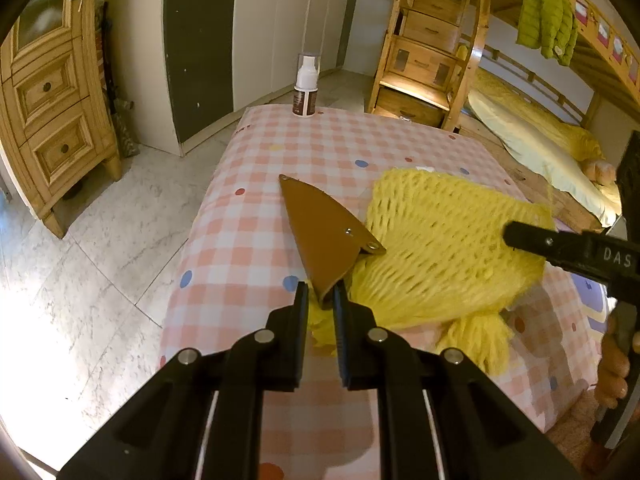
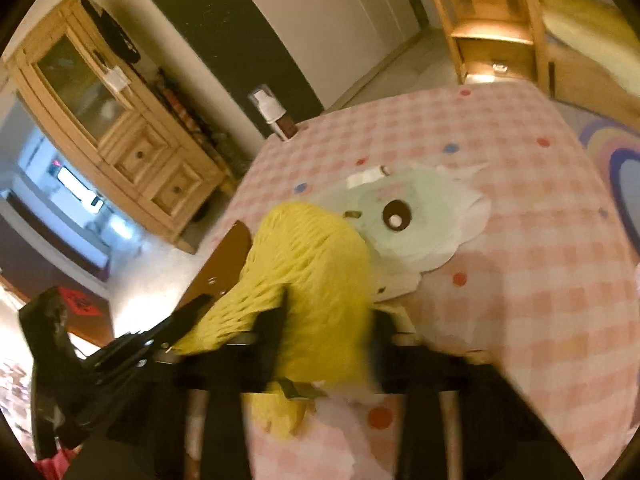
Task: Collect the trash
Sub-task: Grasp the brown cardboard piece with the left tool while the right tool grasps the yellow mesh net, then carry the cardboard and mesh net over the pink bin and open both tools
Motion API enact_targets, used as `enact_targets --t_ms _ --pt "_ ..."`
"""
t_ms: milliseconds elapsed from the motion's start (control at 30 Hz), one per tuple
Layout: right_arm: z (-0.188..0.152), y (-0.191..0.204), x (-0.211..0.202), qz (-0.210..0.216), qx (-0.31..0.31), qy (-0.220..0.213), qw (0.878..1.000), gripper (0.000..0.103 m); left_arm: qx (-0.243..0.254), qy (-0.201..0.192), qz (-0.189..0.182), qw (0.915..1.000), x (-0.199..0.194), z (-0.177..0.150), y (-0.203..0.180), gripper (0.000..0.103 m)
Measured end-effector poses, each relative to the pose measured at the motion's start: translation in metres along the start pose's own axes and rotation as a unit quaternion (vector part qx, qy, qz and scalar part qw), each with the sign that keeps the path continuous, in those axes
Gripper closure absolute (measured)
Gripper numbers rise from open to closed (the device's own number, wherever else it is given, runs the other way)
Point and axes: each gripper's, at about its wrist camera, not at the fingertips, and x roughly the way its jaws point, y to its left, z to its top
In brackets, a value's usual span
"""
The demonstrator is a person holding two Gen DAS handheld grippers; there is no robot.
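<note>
My left gripper [image 1: 320, 294] is shut on the narrow end of a brown triangular leather sheath [image 1: 322, 230], held over the pink checked tablecloth [image 1: 248, 256]. A yellow foam net [image 1: 448, 240] lies just to its right. In the right wrist view the right gripper [image 2: 328, 320] straddles the yellow foam net [image 2: 316, 276], with one finger on each side of it; the view is blurred, and whether the jaws grip the net is unclear. The brown sheath [image 2: 224, 268] and the left gripper [image 2: 172, 332] show at the left. The right gripper's finger [image 1: 560, 246] shows at the right of the left wrist view.
A white and brown spray bottle [image 1: 306, 88] stands at the table's far edge. A pale tissue or wrapper with a dark round spot [image 2: 416, 216] lies beyond the net. A wooden cabinet [image 1: 52, 112] stands left, a bunk bed with stairs [image 1: 432, 60] behind. A black bag [image 2: 52, 360] hangs at left.
</note>
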Motion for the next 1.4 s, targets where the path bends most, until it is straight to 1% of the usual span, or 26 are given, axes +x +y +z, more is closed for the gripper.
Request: enact_targets --t_ms 67,100,133,200,267,333,467,500,533,600,667,733,867,967,1000,1033,1067,1100,1133,1200,1267,1300,1400 --pt "-0.003 0.003 -0.017 0.001 -0.007 -0.02 1.0 0.095 -0.006 0.002 -0.005 1.0 0.0 0.0 0.003 0.092" --pt "-0.005 0.004 -0.03 -0.009 -0.012 -0.035 0.999 0.095 -0.008 0.002 -0.004 1.0 0.0 0.0 0.003 0.092" --pt "-0.006 0.004 -0.045 -0.024 -0.016 -0.053 0.998 0.095 -0.01 0.001 -0.004 0.9999 -0.001 -0.001 0.004 0.092" --pt "-0.008 0.001 -0.068 -0.048 -0.02 -0.077 0.996 0.095 -0.015 0.005 -0.012 0.9998 -0.001 -0.002 0.006 0.092" --pt "-0.011 -0.005 -0.092 -0.089 -0.026 -0.105 0.99 0.095 -0.012 0.004 -0.019 0.9997 -0.003 -0.004 0.004 0.092" --pt "-0.014 -0.014 -0.105 -0.103 -0.021 -0.115 0.988 0.095 0.0 0.006 -0.022 0.9997 -0.004 -0.008 -0.001 0.092" --pt "-0.025 -0.032 -0.107 -0.095 0.007 -0.118 0.988 0.094 0.016 0.021 -0.017 0.9995 -0.001 -0.017 -0.008 0.092" --pt "-0.028 -0.036 -0.104 -0.09 0.014 -0.116 0.989 0.094 0.018 0.023 -0.012 0.9995 -0.001 -0.018 -0.009 0.087" --pt "-0.031 -0.04 -0.101 -0.084 0.02 -0.112 0.99 0.094 0.02 0.021 -0.006 0.9996 -0.001 -0.019 -0.009 0.078" --pt "-0.034 -0.044 -0.095 -0.076 0.03 -0.108 0.991 0.094 0.022 0.011 0.004 0.9997 -0.004 -0.02 -0.01 0.069" --pt "-0.036 -0.049 -0.096 -0.066 0.042 -0.108 0.991 0.094 0.022 0.005 0.01 0.9997 -0.006 -0.02 -0.011 0.069" --pt "-0.036 -0.052 -0.097 -0.059 0.05 -0.114 0.99 0.094 0.03 0.002 0.025 0.9993 -0.003 -0.018 -0.014 0.069" --pt "-0.036 -0.054 -0.095 -0.059 0.056 -0.114 0.99 0.094 0.041 0.002 0.044 0.9982 0.005 -0.013 -0.018 0.069" --pt "-0.037 -0.055 -0.095 -0.061 0.055 -0.111 0.99 0.094 0.049 0.002 0.052 0.9974 0.012 -0.01 -0.022 0.073" --pt "-0.037 -0.056 -0.095 -0.062 0.055 -0.111 0.99 0.094 0.051 0.0 0.053 0.9973 0.013 -0.009 -0.023 0.077" --pt "-0.037 -0.056 -0.095 -0.062 0.055 -0.111 0.99 0.094 0.054 -0.002 0.054 0.9971 0.014 -0.008 -0.024 0.085" --pt "-0.037 -0.057 -0.095 -0.062 0.055 -0.111 0.99 0.094 0.054 -0.003 0.057 0.9969 0.014 -0.008 -0.025 0.087" --pt "-0.037 -0.057 -0.095 -0.062 0.055 -0.112 0.99 0.094 0.052 -0.004 0.056 0.9971 0.014 -0.007 -0.025 0.092" --pt "-0.038 -0.056 -0.096 -0.063 0.055 -0.114 0.99 0.094 0.05 -0.005 0.05 0.9975 0.013 -0.008 -0.025 0.1" --pt "-0.039 -0.056 -0.098 -0.063 0.053 -0.117 0.99 0.094 0.043 -0.015 0.035 0.9984 0.003 -0.008 -0.027 0.103" --pt "-0.04 -0.056 -0.101 -0.064 0.05 -0.122 0.989 0.094 0.042 -0.026 0.01 0.9987 -0.013 -0.009 -0.032 0.103" --pt "-0.041 -0.057 -0.102 -0.064 0.05 -0.125 0.989 0.094 0.045 -0.032 0.008 0.9985 -0.019 -0.01 -0.037 0.103" --pt "-0.044 -0.059 -0.109 -0.062 0.054 -0.129 0.988 0.094 0.053 -0.038 -0.019 0.9977 -0.04 -0.011 -0.053 0.103"
